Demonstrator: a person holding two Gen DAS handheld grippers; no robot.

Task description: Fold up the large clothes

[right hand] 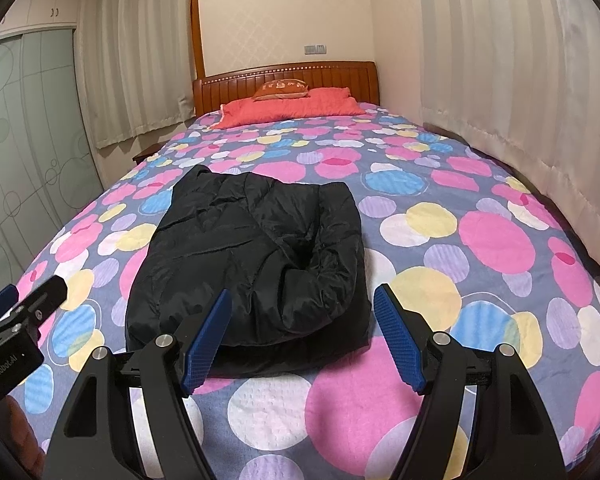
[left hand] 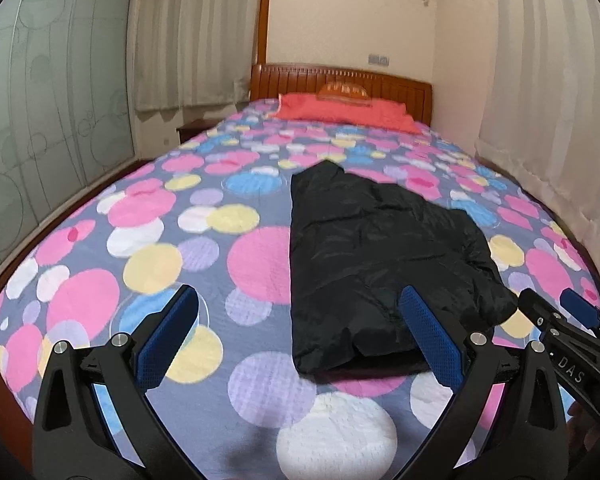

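Note:
A black puffy jacket [left hand: 380, 256] lies folded into a long bundle on the bed's polka-dot cover [left hand: 160, 220]; it also shows in the right wrist view [right hand: 252, 256]. My left gripper [left hand: 300, 328] is open and empty, held above the near end of the jacket, slightly to its left. My right gripper [right hand: 302, 332] is open and empty, above the jacket's near right end. The right gripper also shows at the right edge of the left wrist view [left hand: 556, 308]. The left gripper shows at the left edge of the right wrist view [right hand: 28, 300].
A red pillow [right hand: 292, 106] with a small orange cushion [right hand: 282, 89] lies at the wooden headboard [right hand: 284, 76]. Curtains [right hand: 500, 100] hang along the right side. A frosted sliding wardrobe [left hand: 40, 100] stands at the left. The bed's foot edge is near me.

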